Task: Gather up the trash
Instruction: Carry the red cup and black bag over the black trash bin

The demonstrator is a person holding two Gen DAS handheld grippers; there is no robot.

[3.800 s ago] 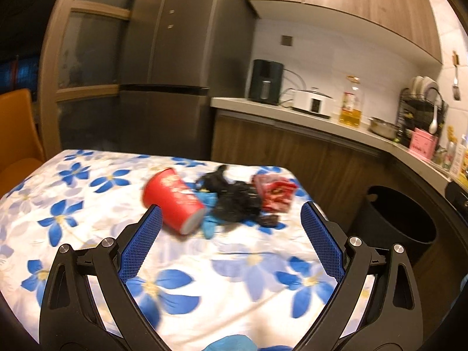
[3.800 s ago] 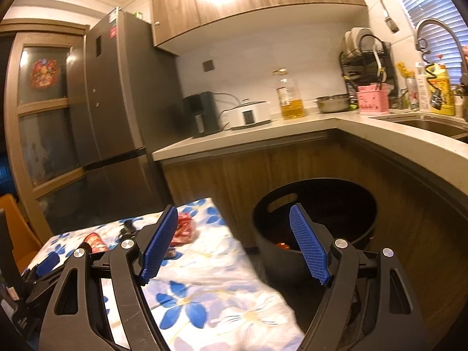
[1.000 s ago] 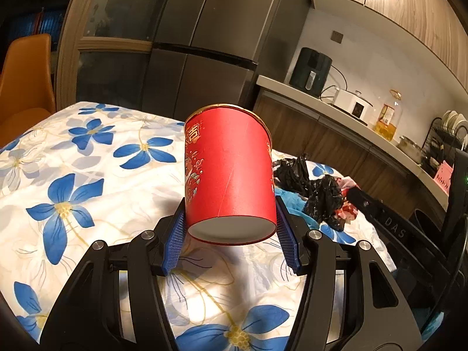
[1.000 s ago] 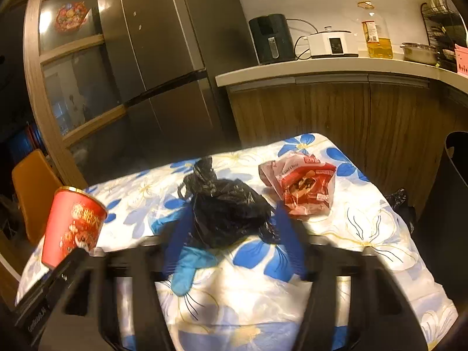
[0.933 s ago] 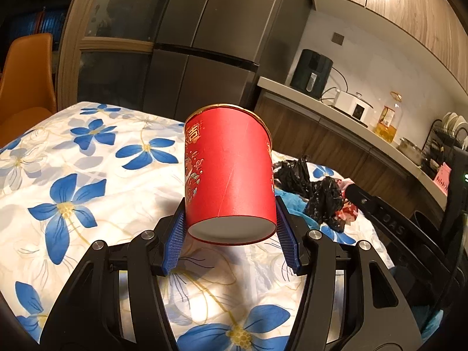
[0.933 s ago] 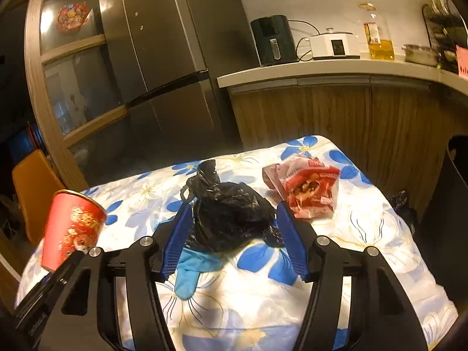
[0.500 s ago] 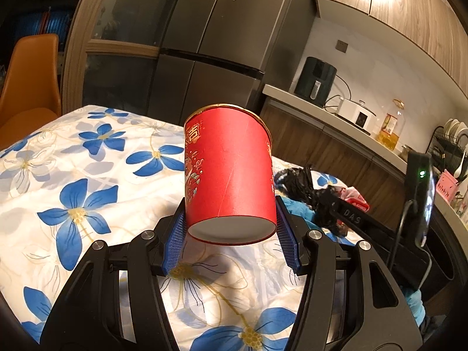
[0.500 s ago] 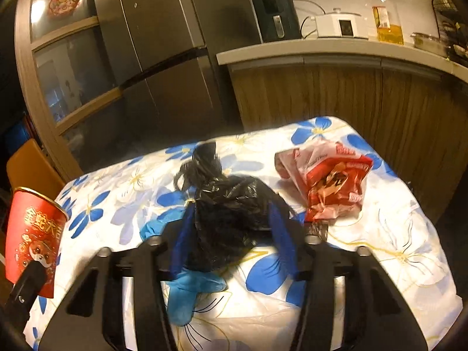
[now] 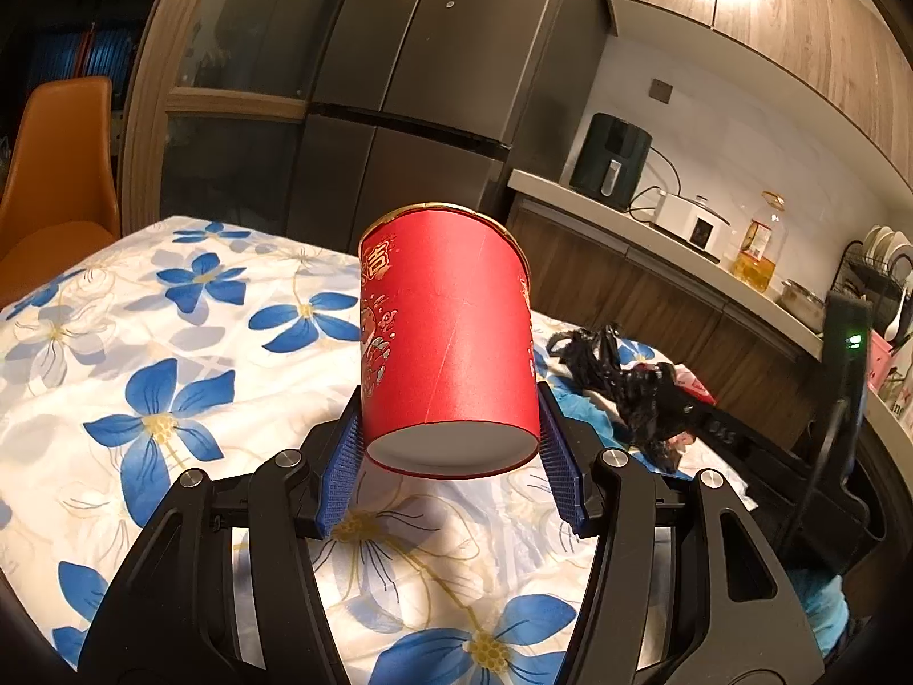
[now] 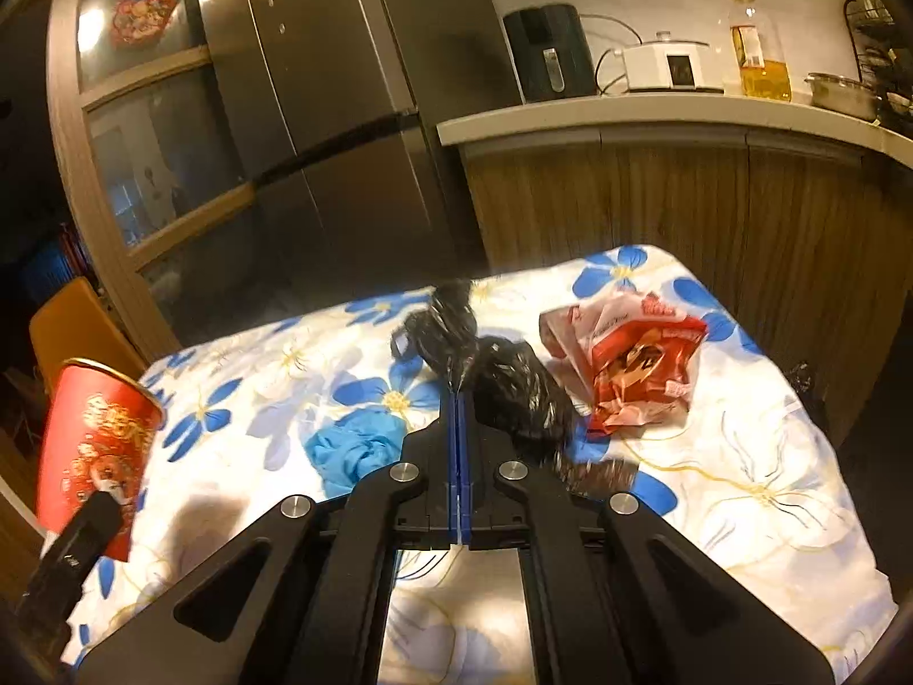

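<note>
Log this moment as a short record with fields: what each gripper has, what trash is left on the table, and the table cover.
left gripper: jaws shut on the red paper cup, held clear of the table
right gripper: jaws have just closed, pinching the black plastic bag
left on table: red snack wrapper, blue glove
table cover: white cloth with blue flowers

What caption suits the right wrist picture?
Right tongs pinch a black plastic bag on the flowered tablecloth.
</note>
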